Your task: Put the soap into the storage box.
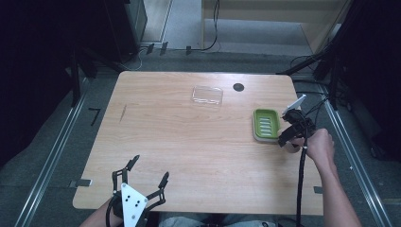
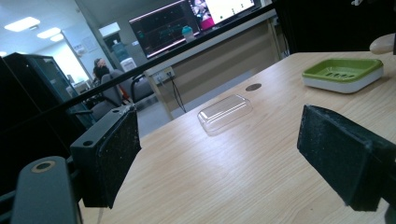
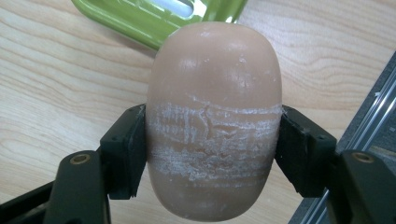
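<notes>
- Tan oval bar of soap (image 3: 215, 121): clamped across its scuffed, whitened waist by the right gripper (image 3: 212, 154), both pads pressed on its sides; long axis runs toward 12 o'clock in the right gripper view, far end toward the dish.
- Green slotted soap dish on a white base (image 1: 265, 124): nothing in it, just beside the soap, near the table's 3 o'clock edge.
- Wooden table (image 1: 189, 151): bare centre; right rim close beside the soap.
- Clear plastic lid (image 1: 207, 95): toward 12 o'clock, well apart.
- Left gripper (image 1: 146, 182): at 7 o'clock, jaws wide apart, holding nothing.
</notes>
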### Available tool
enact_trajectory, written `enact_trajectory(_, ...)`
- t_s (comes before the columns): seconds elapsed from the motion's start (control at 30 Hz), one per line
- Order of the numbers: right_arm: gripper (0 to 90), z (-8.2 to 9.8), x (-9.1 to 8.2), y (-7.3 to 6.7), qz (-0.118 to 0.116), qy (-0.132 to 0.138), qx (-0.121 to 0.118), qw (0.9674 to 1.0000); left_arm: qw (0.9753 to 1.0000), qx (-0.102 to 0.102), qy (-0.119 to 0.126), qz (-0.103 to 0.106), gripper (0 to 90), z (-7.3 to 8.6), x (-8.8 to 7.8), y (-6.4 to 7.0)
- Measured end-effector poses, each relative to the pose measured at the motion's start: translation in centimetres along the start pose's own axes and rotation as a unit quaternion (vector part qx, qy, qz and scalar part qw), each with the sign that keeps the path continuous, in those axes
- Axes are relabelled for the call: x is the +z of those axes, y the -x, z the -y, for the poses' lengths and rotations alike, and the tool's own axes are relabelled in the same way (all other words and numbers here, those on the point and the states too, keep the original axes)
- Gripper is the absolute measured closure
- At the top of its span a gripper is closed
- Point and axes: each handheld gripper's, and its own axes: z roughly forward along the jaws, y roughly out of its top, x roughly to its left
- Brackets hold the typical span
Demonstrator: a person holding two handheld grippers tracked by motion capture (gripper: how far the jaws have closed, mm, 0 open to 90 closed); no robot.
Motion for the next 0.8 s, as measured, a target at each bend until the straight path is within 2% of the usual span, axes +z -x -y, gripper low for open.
enact_trajectory(0.3,33.3,-0.8,-0.3,-0.3,-0.003,0.002,-0.006,1.0,1.0,-0.002,0.001,0.0,13.8,0.0,0.0,0.0)
enact_trajectory(0.8,33.4,-1.8,-0.9,-0.2,-0.009,0.005,-0.003,0.9999,1.0,-0.002,0.001,0.0,13.8,0.0,0.0,0.0)
